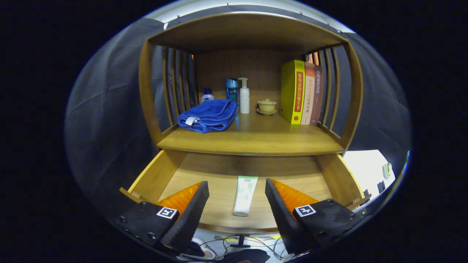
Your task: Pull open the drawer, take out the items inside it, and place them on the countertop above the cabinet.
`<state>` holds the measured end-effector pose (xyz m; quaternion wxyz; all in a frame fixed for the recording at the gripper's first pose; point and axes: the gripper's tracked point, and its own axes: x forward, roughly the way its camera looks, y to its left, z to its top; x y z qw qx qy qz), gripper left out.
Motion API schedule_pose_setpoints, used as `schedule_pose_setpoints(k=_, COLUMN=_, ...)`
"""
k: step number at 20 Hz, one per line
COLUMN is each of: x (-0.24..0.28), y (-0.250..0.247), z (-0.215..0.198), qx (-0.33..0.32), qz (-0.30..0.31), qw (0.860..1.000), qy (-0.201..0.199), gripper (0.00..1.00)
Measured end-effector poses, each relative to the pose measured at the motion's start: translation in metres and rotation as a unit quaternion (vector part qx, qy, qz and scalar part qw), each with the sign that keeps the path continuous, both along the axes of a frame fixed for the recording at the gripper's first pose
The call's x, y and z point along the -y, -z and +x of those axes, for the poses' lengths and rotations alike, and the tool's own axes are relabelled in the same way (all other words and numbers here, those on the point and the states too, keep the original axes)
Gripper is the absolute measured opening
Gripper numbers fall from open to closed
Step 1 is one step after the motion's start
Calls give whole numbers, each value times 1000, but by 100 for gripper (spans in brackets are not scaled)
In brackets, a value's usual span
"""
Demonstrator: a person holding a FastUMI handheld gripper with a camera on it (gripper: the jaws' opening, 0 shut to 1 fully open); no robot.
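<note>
So the drawer (157, 175) is already pulled open and the gripper (237, 204) hangs wide apart over the tube (245, 195) lying mid-floor toward its front edge, probably untouched, so next comes lowering and pinching it for the countertop (252, 137).

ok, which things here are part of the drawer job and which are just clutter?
Job:
- drawer, already pulled open
- tube lying in it, between the open gripper fingers, untouched
- countertop above

Lying about:
- blue towel
- white pump bottle
- small blue-capped bottle
- blue box
- lidded cup
- books
</note>
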<state>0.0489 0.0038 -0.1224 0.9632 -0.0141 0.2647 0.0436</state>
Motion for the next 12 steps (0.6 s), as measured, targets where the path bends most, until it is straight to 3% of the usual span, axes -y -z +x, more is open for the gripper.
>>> schedule_pose_setpoints(k=12, x=11, y=62, z=61, qx=-146, qz=-27, qw=989, qy=21, gripper=100)
